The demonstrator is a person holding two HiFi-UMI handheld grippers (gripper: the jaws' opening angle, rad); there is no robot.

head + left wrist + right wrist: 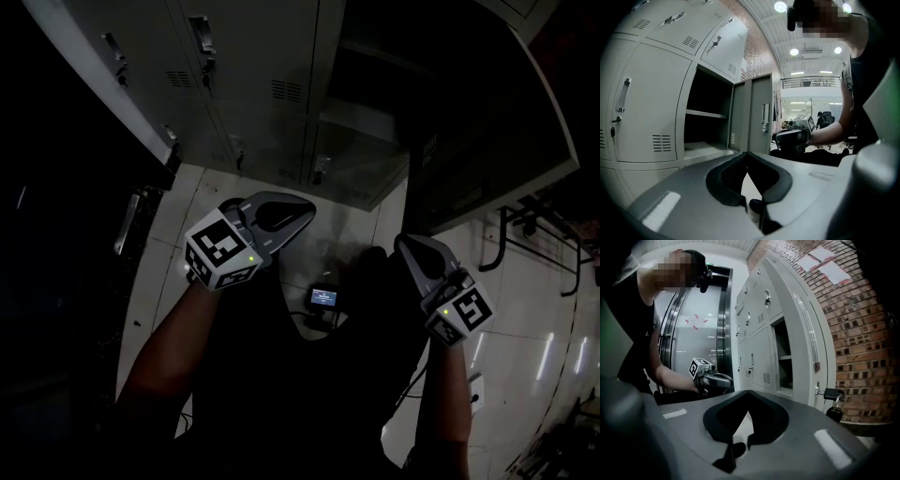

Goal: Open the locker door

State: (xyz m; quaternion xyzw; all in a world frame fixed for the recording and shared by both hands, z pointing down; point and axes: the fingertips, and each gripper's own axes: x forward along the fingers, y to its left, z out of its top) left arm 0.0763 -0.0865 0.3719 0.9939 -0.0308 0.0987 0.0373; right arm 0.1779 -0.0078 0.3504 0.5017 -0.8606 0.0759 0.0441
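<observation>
Near the open grey metal locker door (757, 133), left gripper (300, 210) and right gripper (406, 246) hang pressed together, empty; unheld, it may swing shut.

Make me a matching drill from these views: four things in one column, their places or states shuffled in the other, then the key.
Things:
1. locker door
2. right gripper
3. key ring
4. paper sheets

Places or states:
A. stuck high on the brick wall
B. swung open, compartment exposed
C. jaws together, nothing between them
D. dangling low beside the door's edge

Pairs: 1-B, 2-C, 3-D, 4-A
</observation>
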